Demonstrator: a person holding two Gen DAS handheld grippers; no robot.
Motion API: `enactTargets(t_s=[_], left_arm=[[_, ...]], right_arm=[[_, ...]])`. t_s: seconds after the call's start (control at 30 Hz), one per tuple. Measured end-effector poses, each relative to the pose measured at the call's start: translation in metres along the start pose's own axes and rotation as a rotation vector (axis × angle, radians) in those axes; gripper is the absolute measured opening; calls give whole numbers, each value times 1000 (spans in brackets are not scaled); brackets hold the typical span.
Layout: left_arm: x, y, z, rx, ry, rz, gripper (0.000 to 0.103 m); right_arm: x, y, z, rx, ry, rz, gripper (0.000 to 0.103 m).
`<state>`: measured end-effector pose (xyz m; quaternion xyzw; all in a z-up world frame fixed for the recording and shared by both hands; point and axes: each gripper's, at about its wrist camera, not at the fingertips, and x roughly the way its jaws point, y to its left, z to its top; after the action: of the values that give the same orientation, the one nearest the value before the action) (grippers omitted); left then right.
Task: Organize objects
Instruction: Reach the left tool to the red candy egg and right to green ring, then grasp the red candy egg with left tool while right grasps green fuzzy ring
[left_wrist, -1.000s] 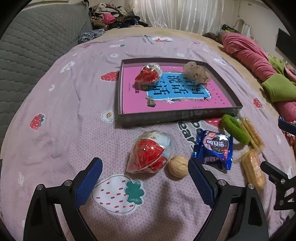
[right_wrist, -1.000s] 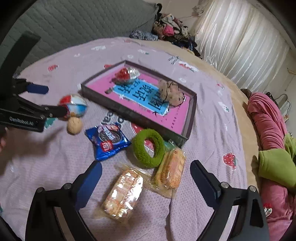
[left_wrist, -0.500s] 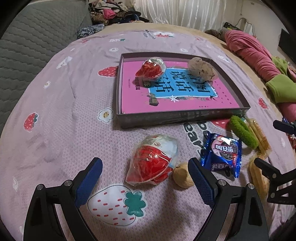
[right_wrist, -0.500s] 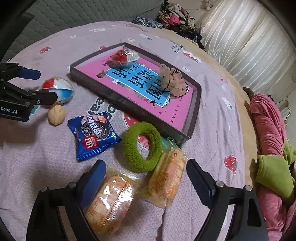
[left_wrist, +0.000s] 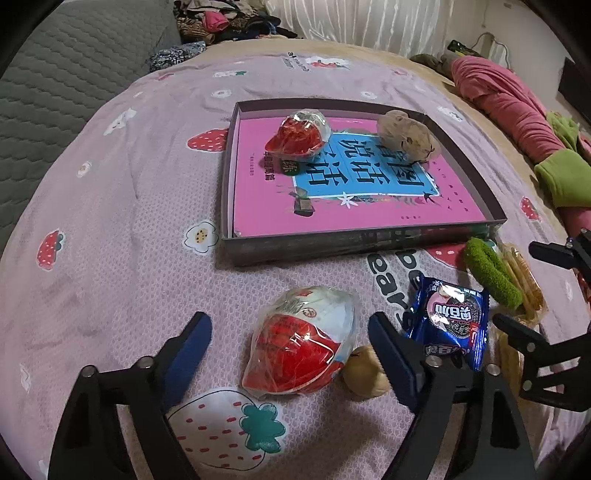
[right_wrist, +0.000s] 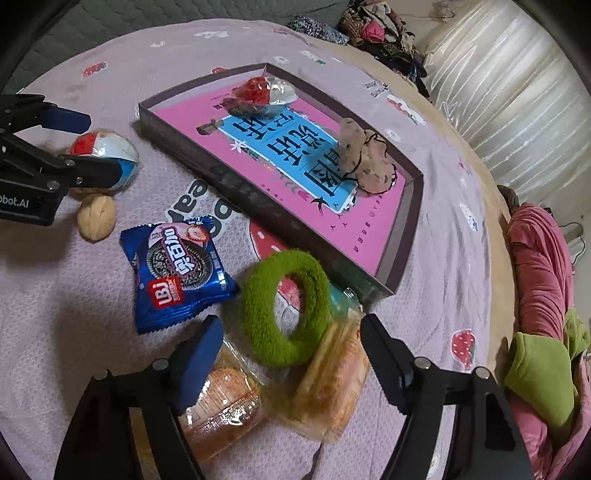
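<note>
Pink strawberry-print bedding (left_wrist: 110, 206) is seen under two hand-held grippers. At left, the left gripper (left_wrist: 290, 341) is held with jaws apart and just closing around a red-and-white wrapped snack (left_wrist: 301, 345), pads not touching it; a walnut (left_wrist: 364, 374) lies beside it. At right, the right gripper (right_wrist: 291, 349), also narrowing yet unclamped, is poised over a green ring (right_wrist: 284, 306) and two wafer packets (right_wrist: 332, 380). A shallow box (left_wrist: 351, 245) sits beyond.
</note>
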<state>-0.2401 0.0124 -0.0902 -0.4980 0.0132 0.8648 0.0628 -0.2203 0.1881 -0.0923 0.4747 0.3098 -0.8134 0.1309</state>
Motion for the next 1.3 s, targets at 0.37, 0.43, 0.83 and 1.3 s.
enactTargets(t_s=[0.37,0.43,0.83,1.3], left_arm=[[9,0,-2,-6,29,-37,59],[9,3,-2,-20,29,-51,58],[4,14,-3,-53,10,-69,57],[-34,6,-6,-31,-53,-55,57]], right_arm=[[24,1,11,-14,49,26,43],[25,2,13,-19,49,24,30],[3,-2,19,24,-18,62,17],[-25,-5,3,117,-45,130,17]])
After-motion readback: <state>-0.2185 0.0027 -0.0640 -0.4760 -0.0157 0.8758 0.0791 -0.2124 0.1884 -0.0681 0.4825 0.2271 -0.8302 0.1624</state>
